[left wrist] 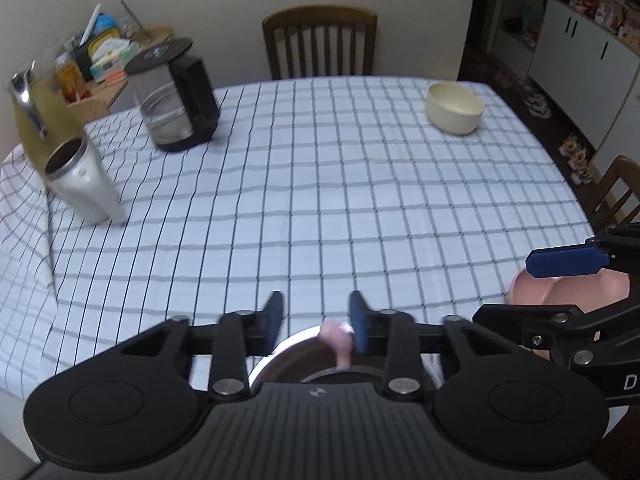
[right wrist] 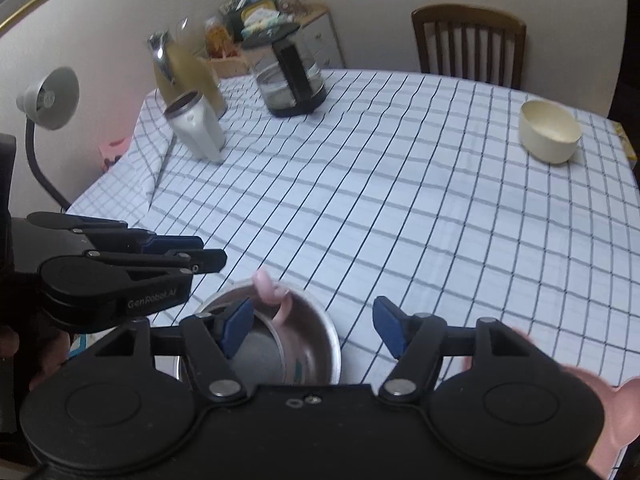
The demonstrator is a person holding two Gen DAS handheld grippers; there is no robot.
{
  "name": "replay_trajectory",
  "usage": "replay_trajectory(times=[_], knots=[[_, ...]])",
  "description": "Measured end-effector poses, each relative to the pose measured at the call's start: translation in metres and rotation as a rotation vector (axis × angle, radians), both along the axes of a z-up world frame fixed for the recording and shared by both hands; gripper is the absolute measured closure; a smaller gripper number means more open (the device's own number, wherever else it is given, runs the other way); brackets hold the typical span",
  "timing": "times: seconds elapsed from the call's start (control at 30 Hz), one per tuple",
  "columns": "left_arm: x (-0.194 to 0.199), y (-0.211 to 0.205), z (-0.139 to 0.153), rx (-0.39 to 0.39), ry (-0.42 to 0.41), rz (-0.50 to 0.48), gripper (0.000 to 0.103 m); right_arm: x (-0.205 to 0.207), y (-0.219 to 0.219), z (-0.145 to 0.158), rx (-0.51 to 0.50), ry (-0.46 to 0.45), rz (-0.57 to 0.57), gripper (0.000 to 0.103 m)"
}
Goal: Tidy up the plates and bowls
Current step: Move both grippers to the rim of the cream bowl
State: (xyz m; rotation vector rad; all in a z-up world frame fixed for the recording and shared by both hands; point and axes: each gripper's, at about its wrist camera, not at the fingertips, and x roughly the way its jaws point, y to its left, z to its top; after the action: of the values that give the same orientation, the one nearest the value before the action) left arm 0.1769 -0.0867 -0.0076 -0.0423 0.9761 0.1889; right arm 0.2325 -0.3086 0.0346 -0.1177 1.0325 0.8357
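A steel bowl (right wrist: 320,340) sits at the near table edge with a pink-eared dish (right wrist: 280,312) tilted inside it; both show blurred under my left gripper (left wrist: 316,320), whose jaws stand partly open and hold nothing. My right gripper (right wrist: 314,326) is open wide just above the steel bowl, empty. A pink bowl (left wrist: 532,286) lies at the right near edge, also low right in the right wrist view (right wrist: 612,408). A cream bowl (left wrist: 454,108) stands alone at the far right of the table (right wrist: 550,132).
A glass coffee carafe (left wrist: 176,96), a white tumbler (left wrist: 84,184) and a yellowish jug (left wrist: 36,120) stand at the far left on the checked tablecloth (left wrist: 320,200). A chair (left wrist: 320,40) is behind the table, another (left wrist: 616,188) at the right.
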Motion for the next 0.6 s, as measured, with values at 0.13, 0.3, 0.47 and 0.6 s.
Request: replay_trajectory(times=[0.13,0.3,0.47,0.6], knots=[[0.022,-0.011,0.015,0.011,-0.074,-0.045,0.034,0.019,-0.017,0.014,0.022,-0.040,-0.058,0.031],[0.062,-0.024,0.028,-0.001,-0.135,-0.105,0.027,0.050,-0.042,0.027,0.038,-0.090,-0.149,0.023],[0.109,-0.039,0.034,-0.011,-0.189,-0.163,0.025,0.087,-0.067,0.034,0.021,-0.143,-0.254,0.013],[0.147,-0.050,0.030,-0.027,-0.211,-0.222,0.022,0.121,-0.084,0.034,-0.006,-0.173,-0.340,0.010]])
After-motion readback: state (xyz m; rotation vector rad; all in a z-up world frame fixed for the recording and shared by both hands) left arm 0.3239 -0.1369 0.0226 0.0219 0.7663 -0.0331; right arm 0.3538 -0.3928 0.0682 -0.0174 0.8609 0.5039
